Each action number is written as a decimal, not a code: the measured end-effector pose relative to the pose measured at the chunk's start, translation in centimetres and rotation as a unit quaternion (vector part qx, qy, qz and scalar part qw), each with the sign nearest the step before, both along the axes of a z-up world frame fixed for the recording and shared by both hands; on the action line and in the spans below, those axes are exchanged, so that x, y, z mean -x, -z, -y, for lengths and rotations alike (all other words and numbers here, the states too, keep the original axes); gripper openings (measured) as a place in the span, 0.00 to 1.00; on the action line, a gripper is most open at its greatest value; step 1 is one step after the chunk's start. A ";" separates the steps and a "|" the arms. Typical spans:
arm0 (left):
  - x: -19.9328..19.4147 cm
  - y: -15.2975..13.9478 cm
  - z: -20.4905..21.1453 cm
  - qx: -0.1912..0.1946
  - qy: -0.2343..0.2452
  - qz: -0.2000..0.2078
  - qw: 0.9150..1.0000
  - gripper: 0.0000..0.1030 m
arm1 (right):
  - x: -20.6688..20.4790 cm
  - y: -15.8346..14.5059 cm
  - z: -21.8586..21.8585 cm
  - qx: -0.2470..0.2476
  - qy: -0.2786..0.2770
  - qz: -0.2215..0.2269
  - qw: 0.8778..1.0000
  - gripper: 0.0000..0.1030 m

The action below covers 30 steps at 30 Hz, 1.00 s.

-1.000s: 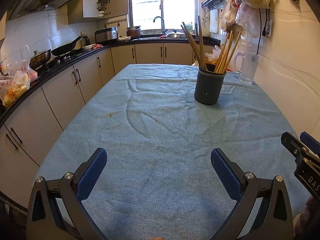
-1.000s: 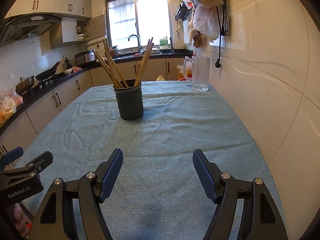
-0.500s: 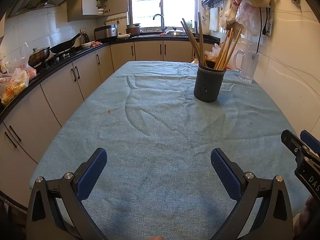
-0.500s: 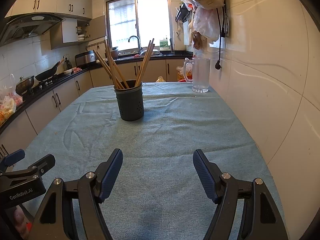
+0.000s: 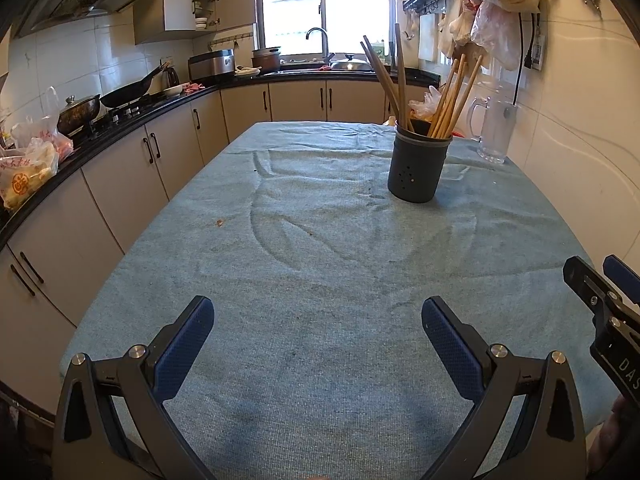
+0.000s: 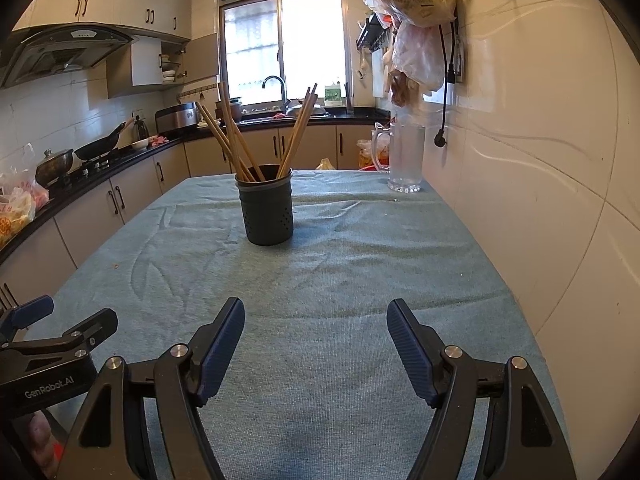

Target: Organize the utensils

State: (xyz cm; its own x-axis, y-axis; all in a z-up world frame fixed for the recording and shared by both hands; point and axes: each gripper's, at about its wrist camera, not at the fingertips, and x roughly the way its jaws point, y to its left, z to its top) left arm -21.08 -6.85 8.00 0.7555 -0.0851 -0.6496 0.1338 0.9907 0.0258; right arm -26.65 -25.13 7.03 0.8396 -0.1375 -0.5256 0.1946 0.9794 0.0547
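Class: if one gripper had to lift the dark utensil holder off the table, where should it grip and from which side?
Probably the dark utensil holder is best gripped across its round wall at mid-height, coming level from the near side. The chopsticks fan out above its rim and block a top approach. The right gripper stands open and empty.

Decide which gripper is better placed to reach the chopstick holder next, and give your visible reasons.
Probably the right gripper: the chopstick holder sits almost straight ahead of its open jaws. From the left gripper, also open and empty, the holder lies off to the right. The margin is small.
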 end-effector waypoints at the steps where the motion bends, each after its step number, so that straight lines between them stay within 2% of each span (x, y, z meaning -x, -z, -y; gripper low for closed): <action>1: 0.0 0.0 0.0 0.000 0.000 0.000 1.000 1.00 | 0.0 0.0 0.0 0.001 0.000 0.001 1.000 0.76; 30: -0.3 0.6 0.1 0.002 0.015 -0.017 1.000 1.00 | -0.1 0.2 -0.2 0.001 -0.003 0.000 1.000 0.77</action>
State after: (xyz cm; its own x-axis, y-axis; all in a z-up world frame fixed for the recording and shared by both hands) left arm -20.74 -6.99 7.41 0.7302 -0.1097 -0.6743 0.1644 0.9862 0.0175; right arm -26.50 -24.94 6.86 0.8409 -0.1332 -0.5245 0.1881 0.9807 0.0526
